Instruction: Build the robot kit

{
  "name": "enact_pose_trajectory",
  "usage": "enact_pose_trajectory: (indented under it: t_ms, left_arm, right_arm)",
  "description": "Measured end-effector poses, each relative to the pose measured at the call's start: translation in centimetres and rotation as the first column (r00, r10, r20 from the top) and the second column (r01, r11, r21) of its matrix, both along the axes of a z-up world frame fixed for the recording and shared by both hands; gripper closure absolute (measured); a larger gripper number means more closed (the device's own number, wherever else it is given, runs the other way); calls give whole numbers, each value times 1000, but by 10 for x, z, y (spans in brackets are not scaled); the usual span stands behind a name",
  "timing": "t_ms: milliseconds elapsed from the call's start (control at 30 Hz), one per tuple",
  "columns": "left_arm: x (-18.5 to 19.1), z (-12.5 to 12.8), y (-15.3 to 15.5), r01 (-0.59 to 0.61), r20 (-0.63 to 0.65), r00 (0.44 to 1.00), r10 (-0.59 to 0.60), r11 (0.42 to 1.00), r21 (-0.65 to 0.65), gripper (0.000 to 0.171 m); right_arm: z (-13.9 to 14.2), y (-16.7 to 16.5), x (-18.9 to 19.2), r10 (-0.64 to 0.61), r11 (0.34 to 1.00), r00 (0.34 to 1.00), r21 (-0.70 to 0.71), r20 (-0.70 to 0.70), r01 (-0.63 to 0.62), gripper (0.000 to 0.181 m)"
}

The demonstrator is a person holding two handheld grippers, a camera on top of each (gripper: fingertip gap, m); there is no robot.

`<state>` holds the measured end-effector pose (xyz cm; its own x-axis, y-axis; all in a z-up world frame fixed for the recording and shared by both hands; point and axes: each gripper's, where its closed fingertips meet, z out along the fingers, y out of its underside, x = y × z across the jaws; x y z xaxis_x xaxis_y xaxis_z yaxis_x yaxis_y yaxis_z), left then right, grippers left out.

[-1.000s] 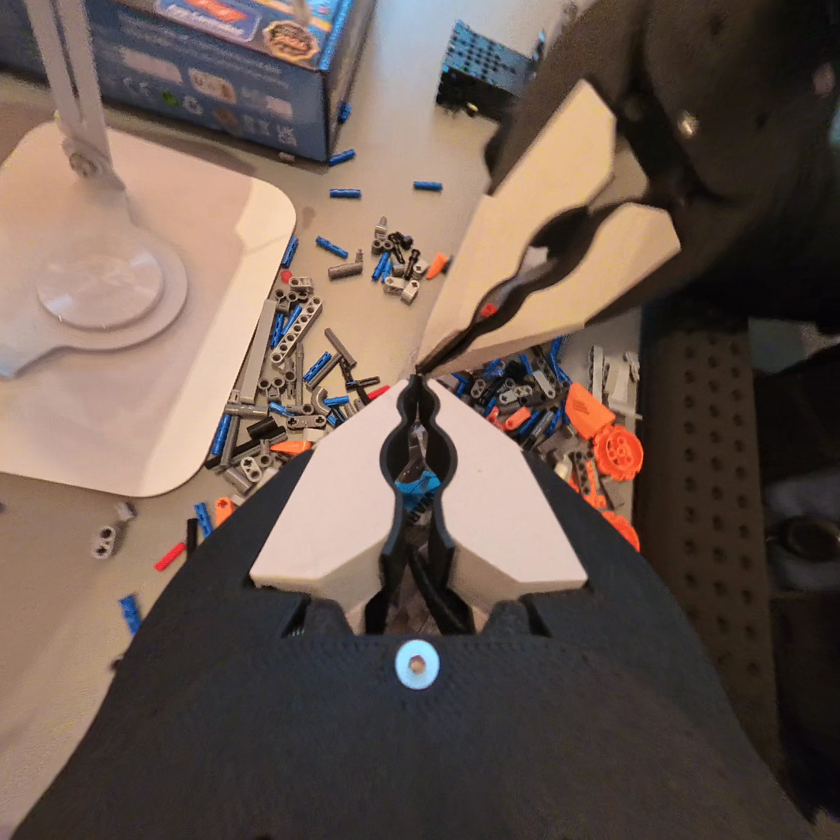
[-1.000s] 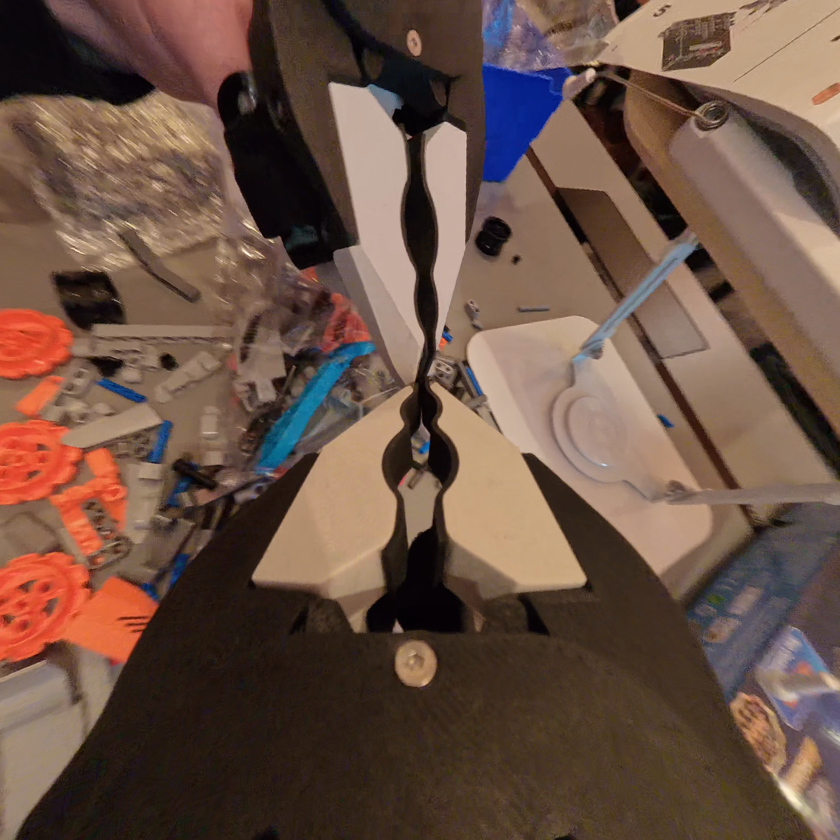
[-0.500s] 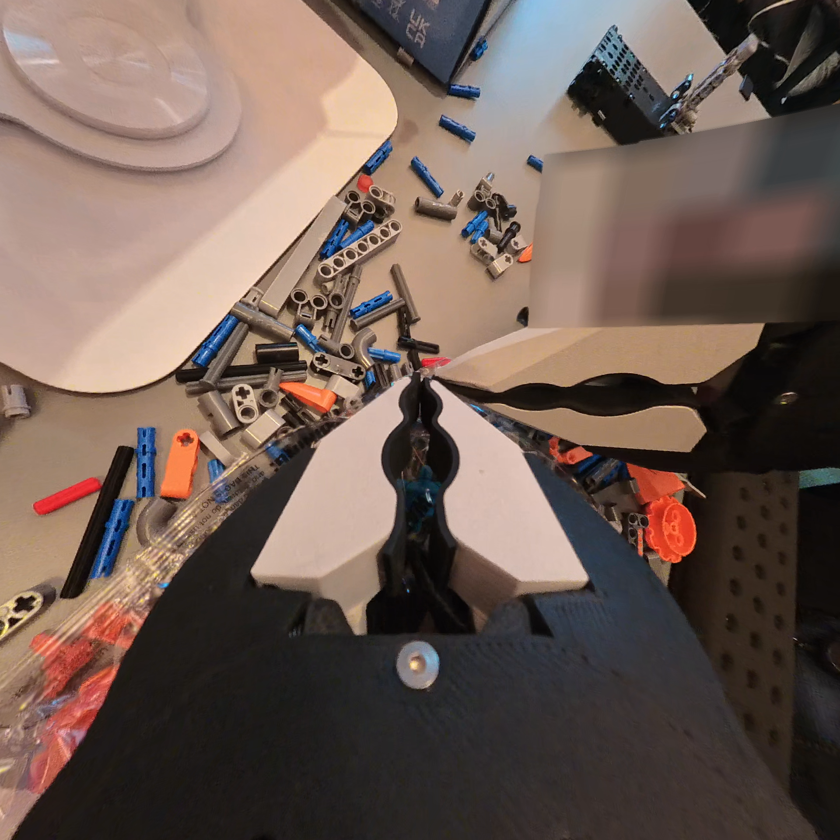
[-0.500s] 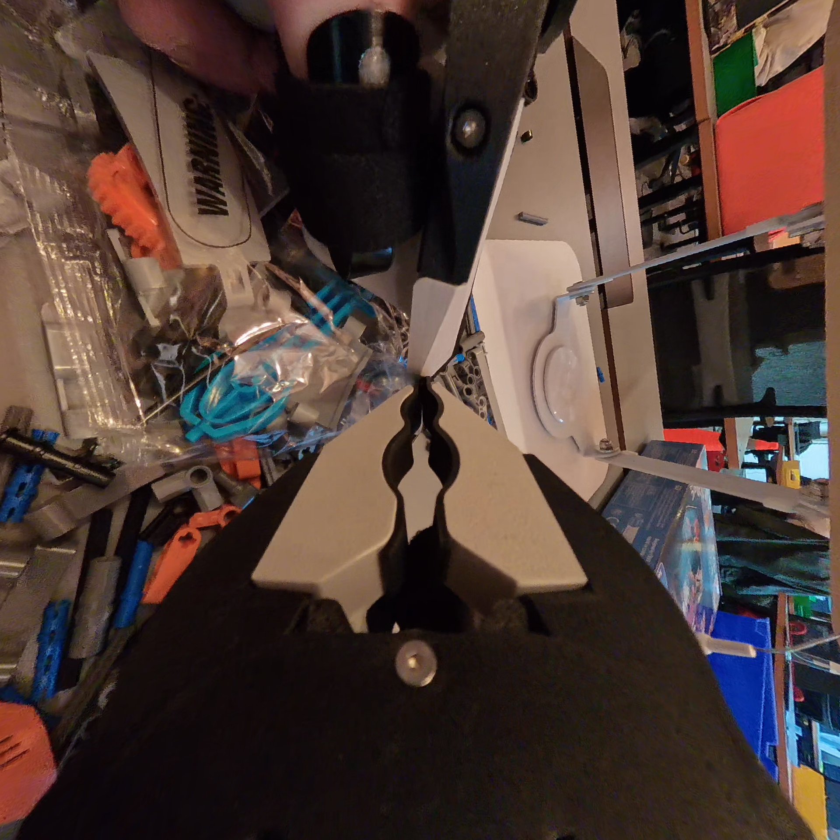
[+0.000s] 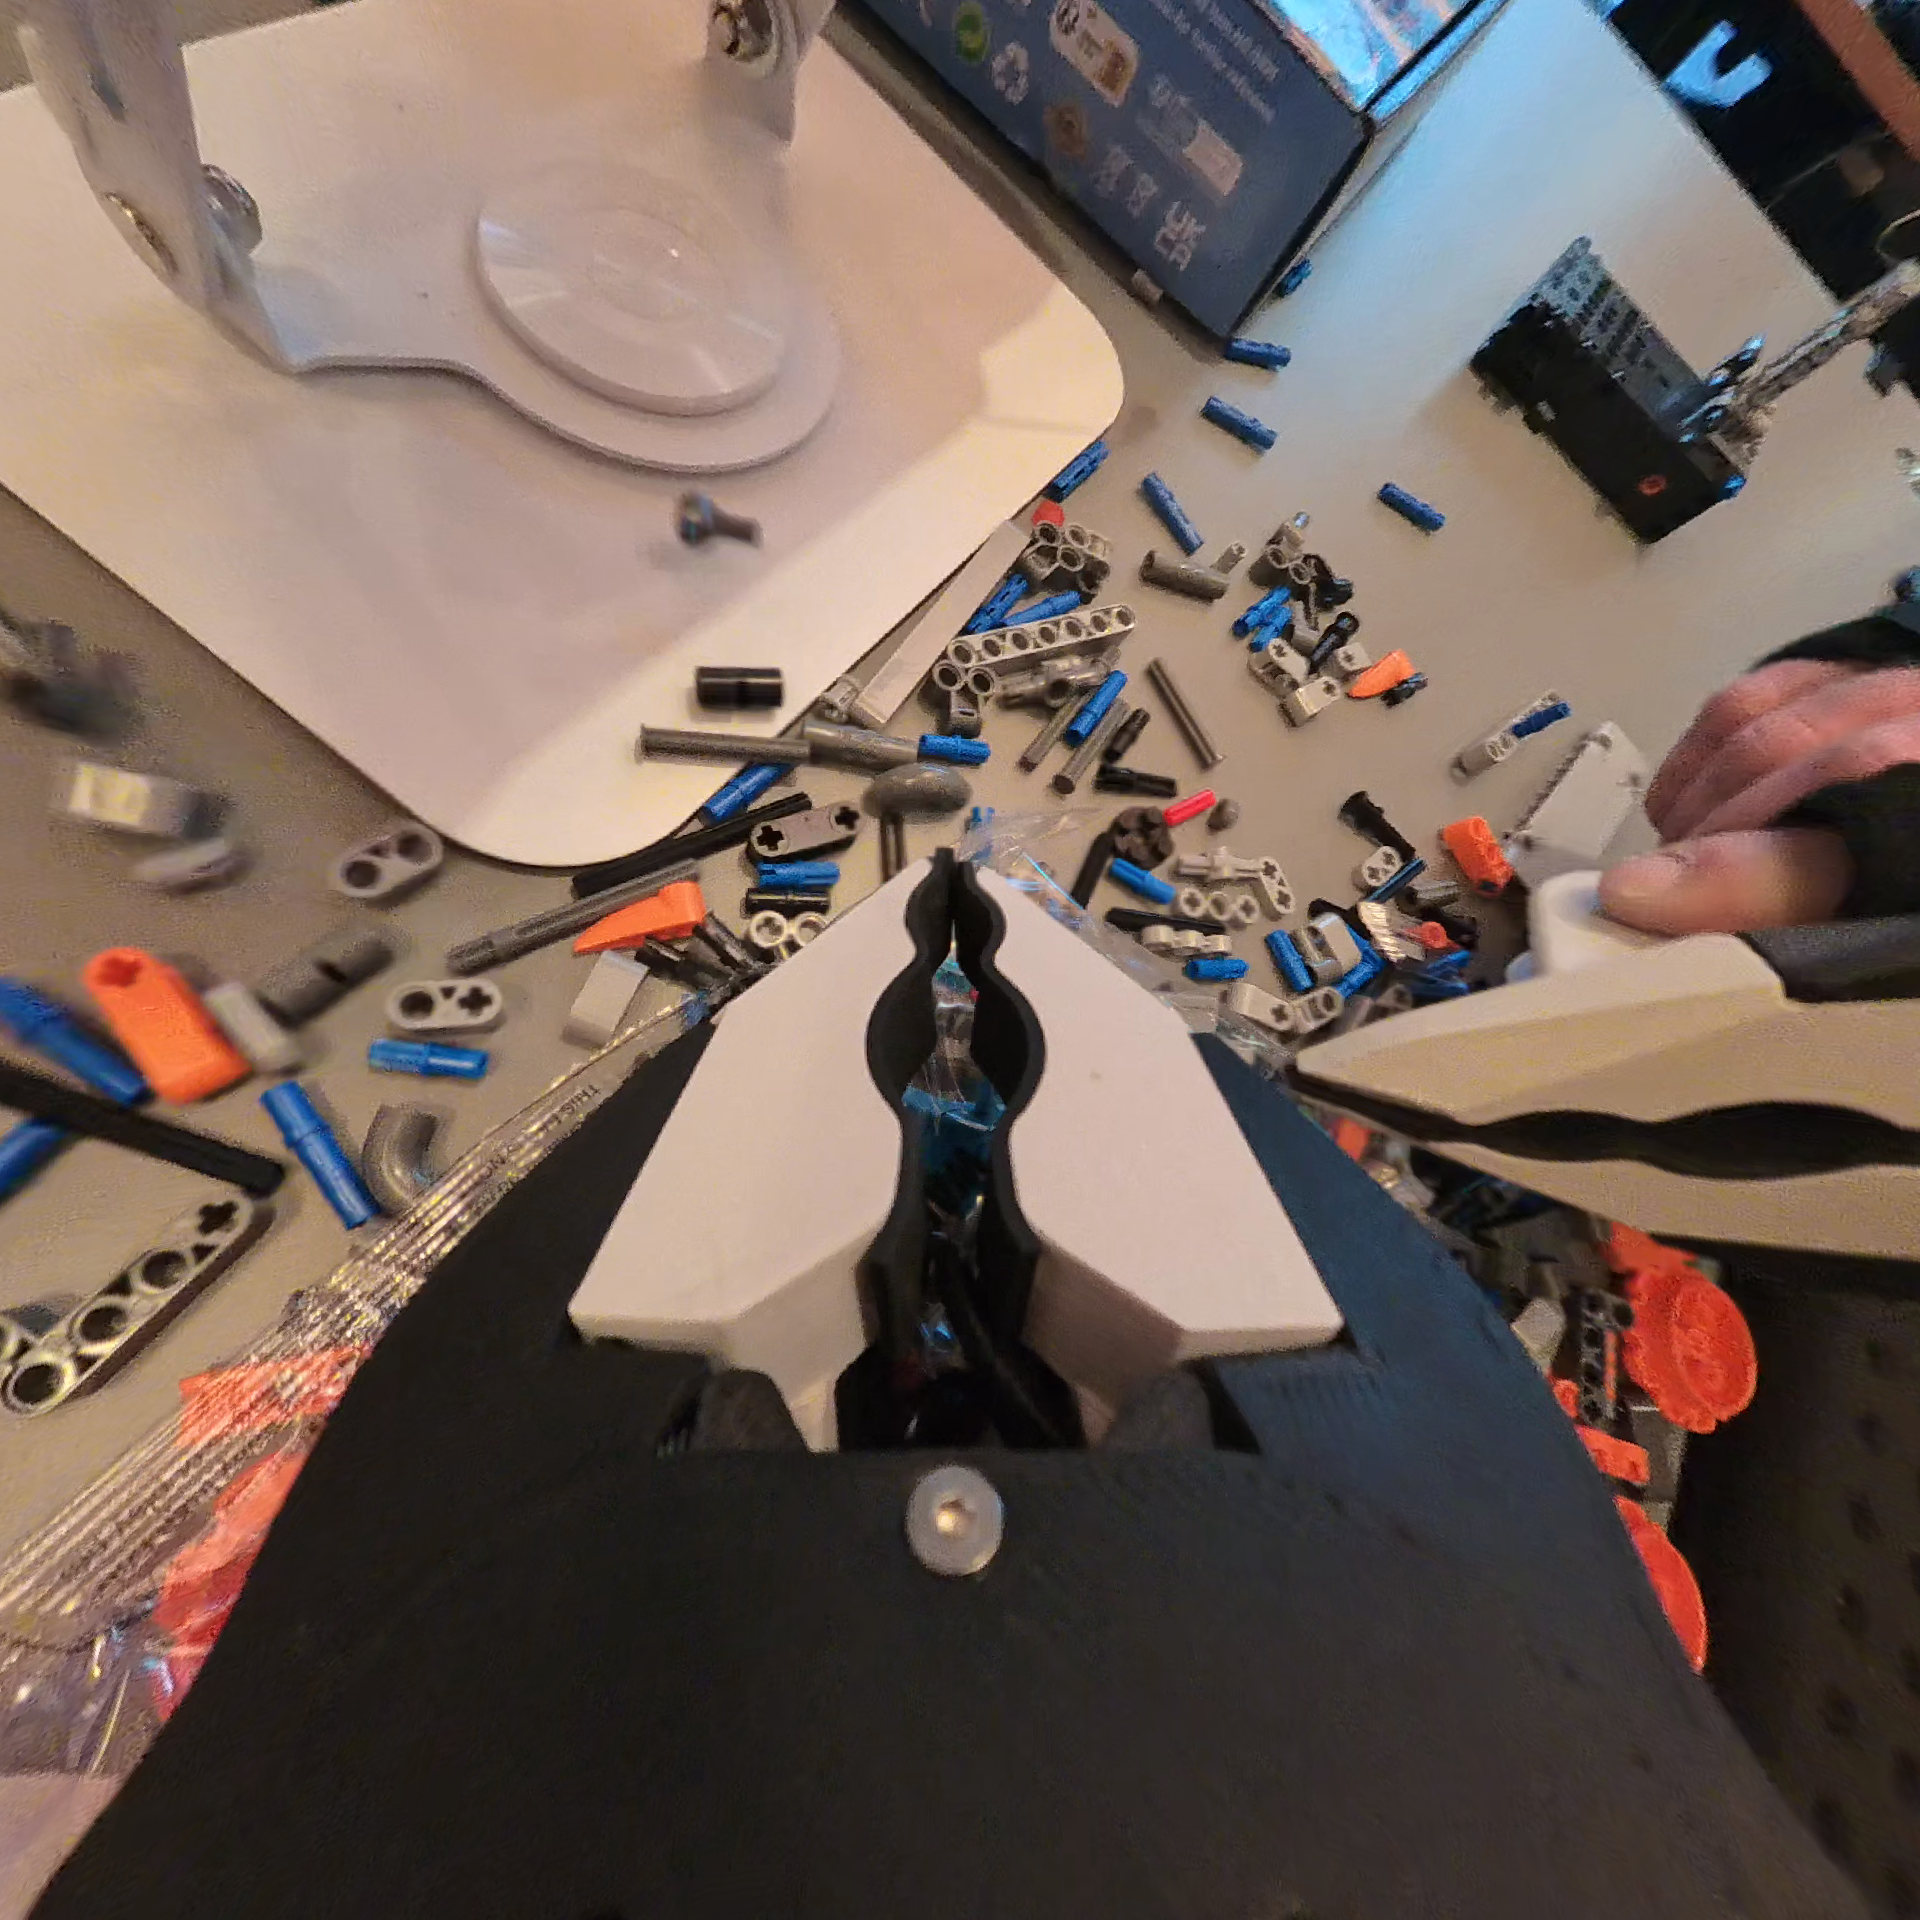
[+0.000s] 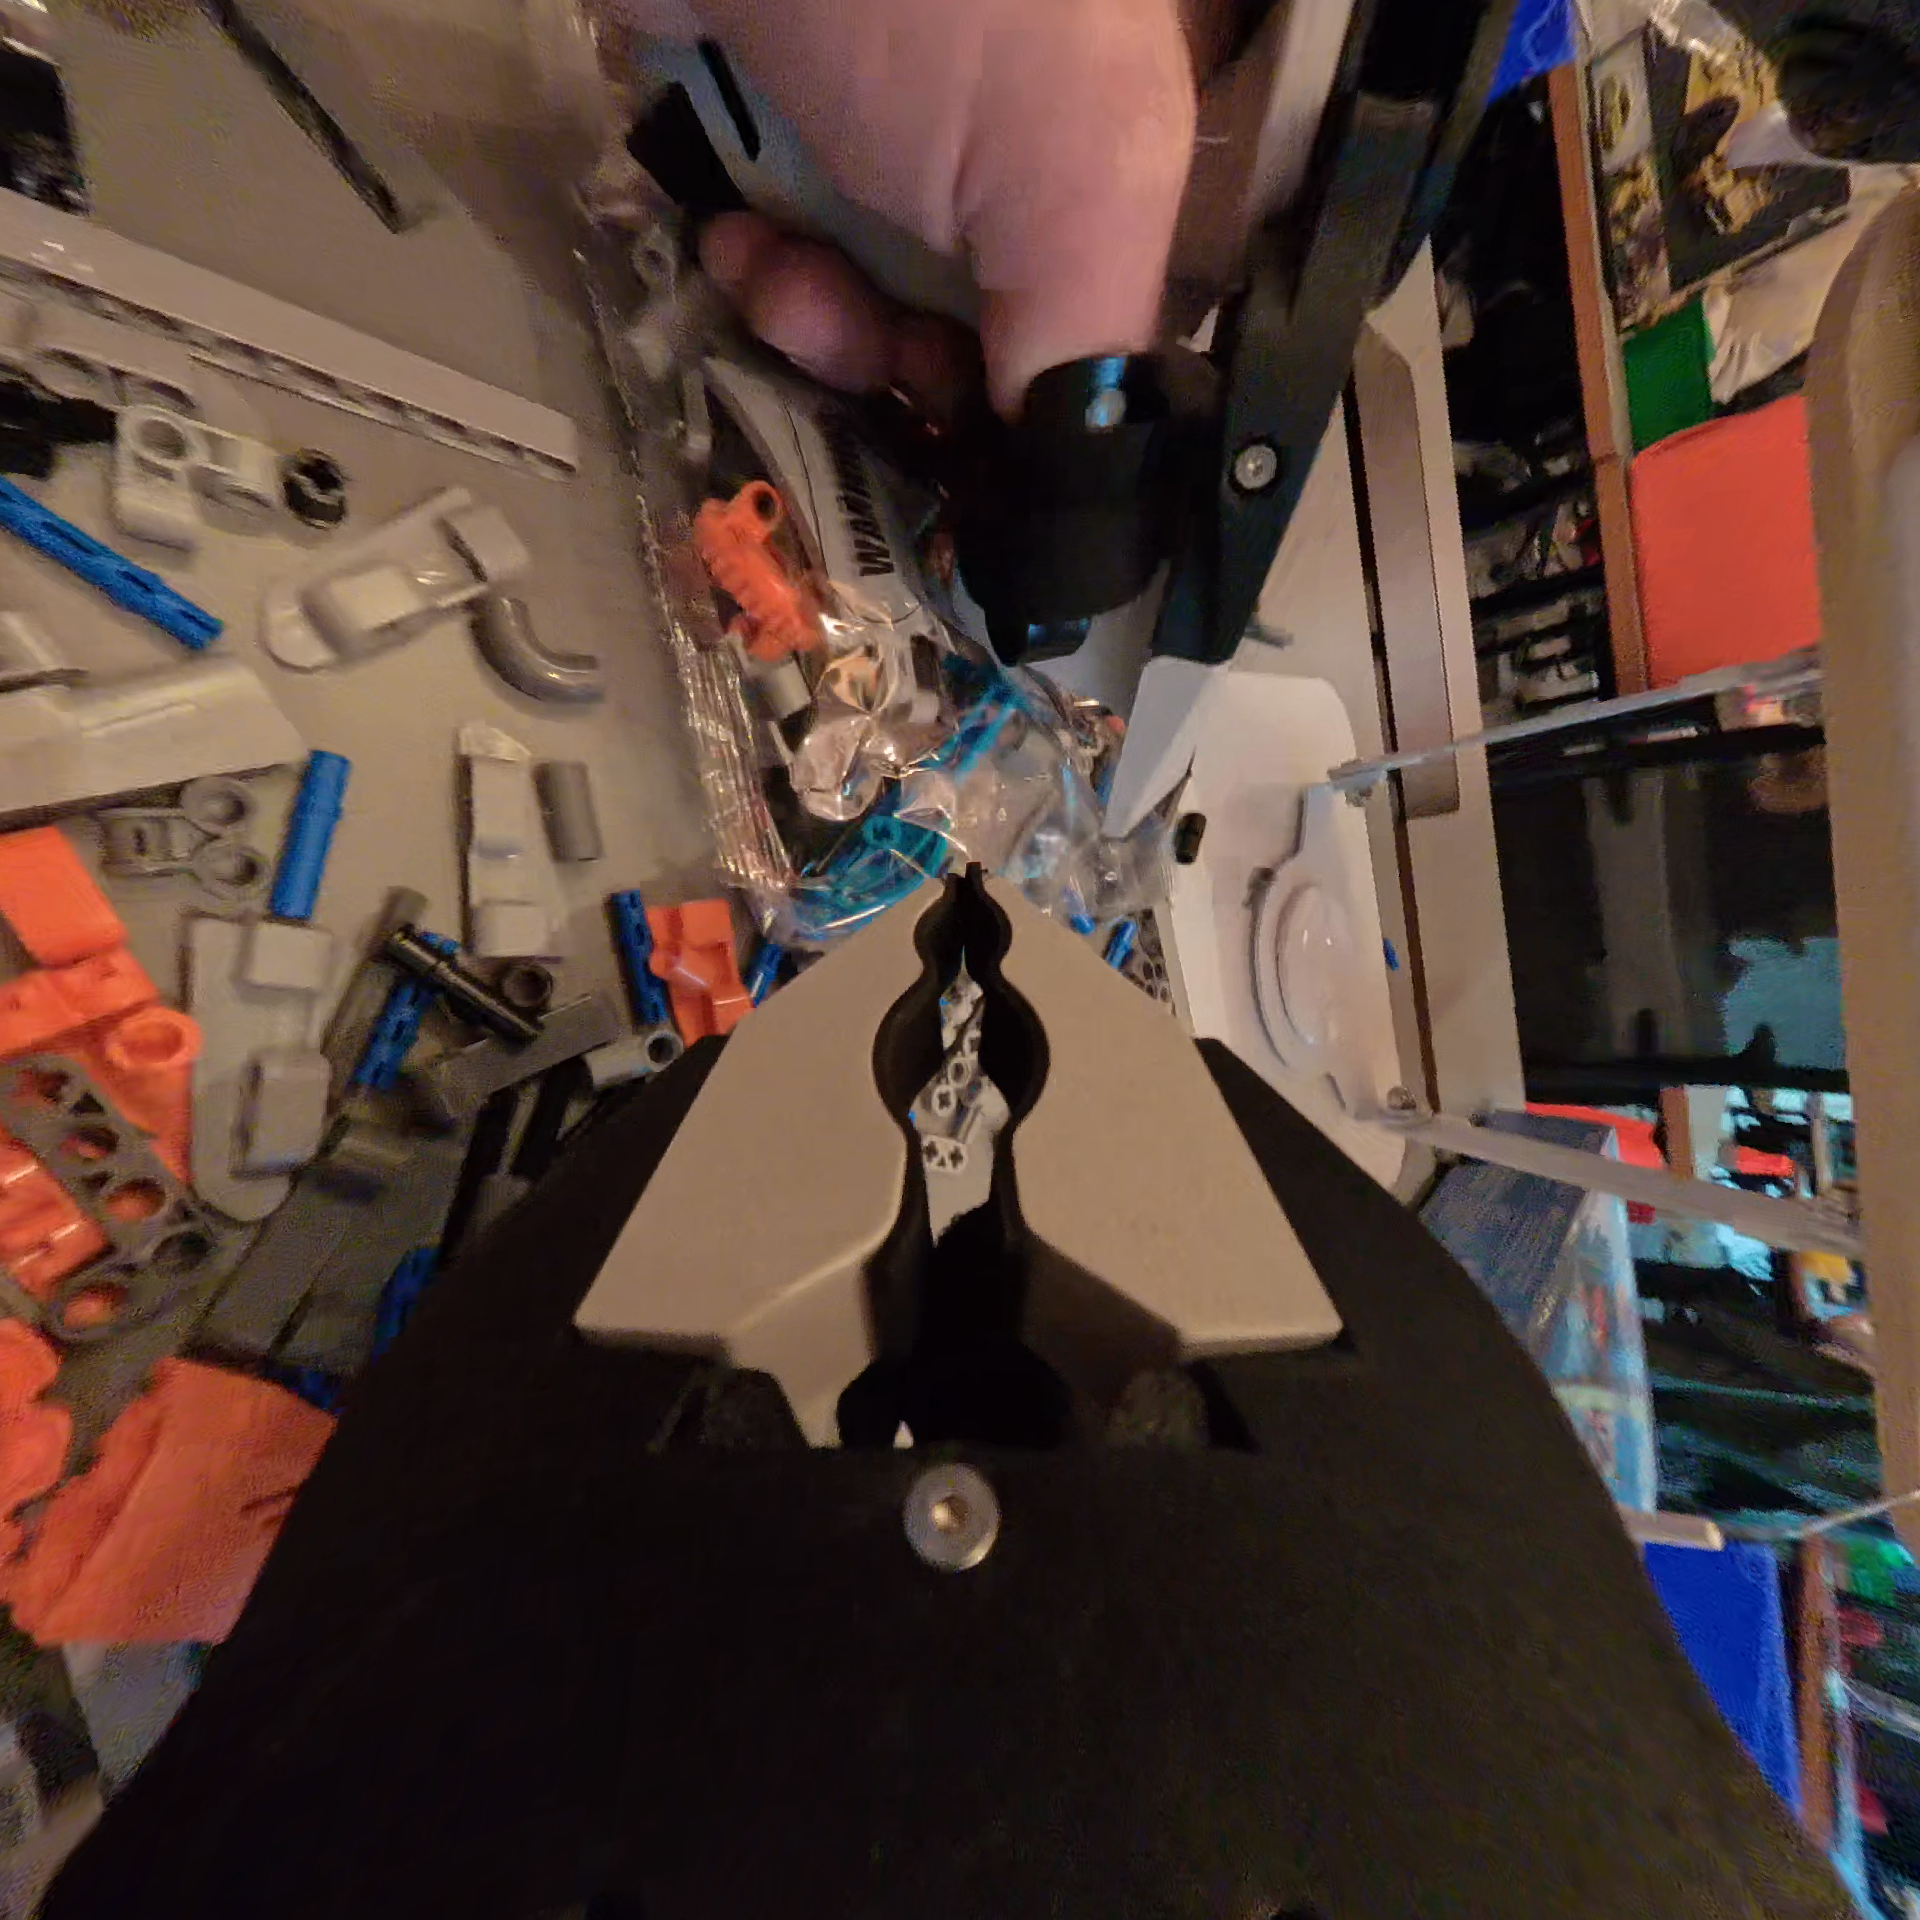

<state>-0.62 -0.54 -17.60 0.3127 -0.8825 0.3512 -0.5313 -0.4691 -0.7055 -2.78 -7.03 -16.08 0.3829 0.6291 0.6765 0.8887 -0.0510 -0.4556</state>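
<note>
- Clearly, the left gripper point(image 5: 948, 883) has its fingers pressed together at the tips, and clear film of the bag point(image 5: 436, 1184) is caught between them; teal and black parts show through the gap behind the tips.
- The bag trails from that gripper down and to the left of it, crinkled, with orange parts inside and a line of small print along its edge.
- In the right wrist view the bag point(image 6: 883, 727) bunches just ahead of the right gripper point(image 6: 966, 883), with a white printed patch, an orange gear and teal pieces inside.
- The right gripper's fingers meet at the tips right at the bag's film; whether they pinch it cannot be told. Grey beams lying below show through the gap.
- A hand point(image 5: 1756, 800) grips the right gripper's handle, to the right of the left gripper.
- Loose pieces point(image 5: 1039, 675) in blue, grey, black and orange lie scattered on the table point(image 5: 1455, 312) all around the bag.
- A white base plate point(image 5: 520, 520) sits beyond the bag to the left, one black connector point(image 5: 738, 688) near its edge.
- A blue box point(image 5: 1122, 114) with printed marks stands past the plate.
- Bare table lies beyond the pieces, toward a black block point(image 5: 1600, 416).
</note>
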Motion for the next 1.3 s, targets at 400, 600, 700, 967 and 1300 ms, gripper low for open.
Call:
enact_pose_trajectory:
  t_ms: [400,600,700,967,1300]
  left_arm:
    - [4,9,-41,130,42,990,-132,990,54,171]
    - [8,16,-51,157,62,985,-163,983,91,171]
    - [8,15,-54,179,57,981,-185,978,104,171]
    - [-2,32,-57,228,93,966,-242,963,144,165]
    - [-28,75,-55,355,-5,928,-373,881,314,148]
  right_arm:
    - [24,12,26,-99,972,878,-234,-468,-16,163]
    - [7,13,25,-119,949,886,-314,-449,-32,174]
    - [6,11,25,-119,945,885,-325,-450,-38,181]
    - [22,-1,25,-92,928,833,-350,-545,-126,181]
    - [62,-25,22,89,941,819,-222,-566,-256,181]
